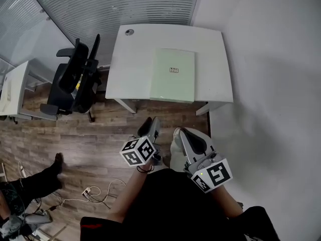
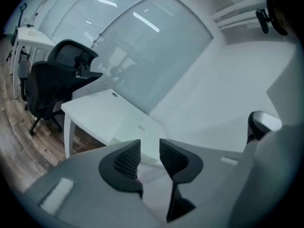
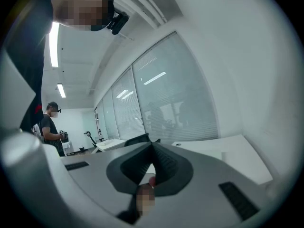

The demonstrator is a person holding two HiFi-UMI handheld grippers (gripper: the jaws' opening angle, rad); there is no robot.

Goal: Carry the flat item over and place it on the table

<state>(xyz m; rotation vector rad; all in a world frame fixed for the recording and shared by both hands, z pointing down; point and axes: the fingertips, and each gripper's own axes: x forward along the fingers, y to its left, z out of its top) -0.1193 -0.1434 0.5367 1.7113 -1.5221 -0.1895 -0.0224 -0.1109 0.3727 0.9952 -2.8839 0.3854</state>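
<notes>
Resting on the counter, both claws clear of it

Lying flat on the white counter (image 1: 213,59), the pale green flat item (image 1: 172,75) sits right of centre. Its slightly longer side appears to run away from the person, toward the window blinds. Both claws are held close to the person's body, well short of the counter's near edge, so the item lies ahead of them. The 2 look about equally near to it. The left claw (image 2: 150,151) stands released, with a narrow gap between its pads and nothing in that gap. The right claw (image 3: 151,148) is clenched, tips together, gripping nothing. By my reading the placing is done, and nothing remains to carry.
</notes>
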